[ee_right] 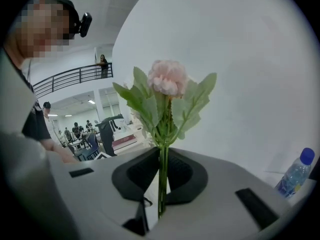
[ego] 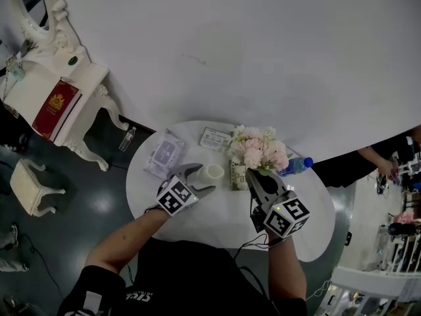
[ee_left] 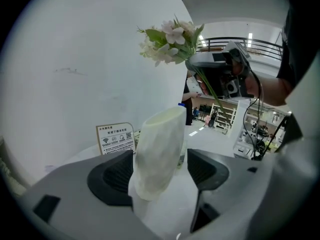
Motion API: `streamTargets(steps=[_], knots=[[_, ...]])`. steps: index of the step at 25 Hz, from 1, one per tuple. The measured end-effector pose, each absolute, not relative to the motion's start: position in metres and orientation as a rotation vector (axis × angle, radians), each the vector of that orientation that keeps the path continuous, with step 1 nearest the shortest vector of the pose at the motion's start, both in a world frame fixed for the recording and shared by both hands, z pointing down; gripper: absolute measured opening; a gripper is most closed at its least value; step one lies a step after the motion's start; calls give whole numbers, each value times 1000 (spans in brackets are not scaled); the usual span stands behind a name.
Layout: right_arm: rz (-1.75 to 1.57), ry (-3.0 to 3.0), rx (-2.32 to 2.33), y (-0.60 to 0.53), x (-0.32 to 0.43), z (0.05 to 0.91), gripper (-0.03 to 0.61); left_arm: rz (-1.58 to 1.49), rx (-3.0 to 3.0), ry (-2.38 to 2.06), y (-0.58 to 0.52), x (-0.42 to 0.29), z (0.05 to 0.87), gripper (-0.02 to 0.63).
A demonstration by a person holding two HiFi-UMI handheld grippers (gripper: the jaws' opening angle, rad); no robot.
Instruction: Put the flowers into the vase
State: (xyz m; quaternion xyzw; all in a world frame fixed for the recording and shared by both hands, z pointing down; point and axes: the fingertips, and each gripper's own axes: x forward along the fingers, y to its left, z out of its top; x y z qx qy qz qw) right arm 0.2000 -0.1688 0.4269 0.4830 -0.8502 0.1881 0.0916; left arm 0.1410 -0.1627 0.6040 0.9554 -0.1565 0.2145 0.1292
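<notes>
A cream-white vase (ego: 214, 172) stands on the round white table (ego: 217, 226). My left gripper (ego: 199, 180) is open around the vase (ee_left: 157, 154), which sits between the two pads with a gap on the right side. My right gripper (ego: 262, 180) is shut on the green stem of a pale pink flower (ee_right: 167, 79) with leaves, held upright above the table. From the left gripper view the flower (ee_left: 170, 39) and the right gripper (ee_left: 220, 74) show above and to the right of the vase. In the head view the held flower blends into a bunch of pink flowers (ego: 260, 151).
The bunch stands in a paper bag (ego: 238, 174) at the table's middle. A sign card (ego: 215, 138), a tissue pack (ego: 164, 155) and a blue-capped bottle (ego: 296, 166) lie around it. A white dresser (ego: 59, 97) and stool (ego: 33, 186) stand left.
</notes>
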Motion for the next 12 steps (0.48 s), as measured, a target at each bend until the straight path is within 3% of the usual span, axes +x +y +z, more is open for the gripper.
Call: streamTargets(steps=[12], knots=[[548, -2547, 1413, -193, 188, 428, 48, 643, 2780, -409, -163, 150, 616, 328]])
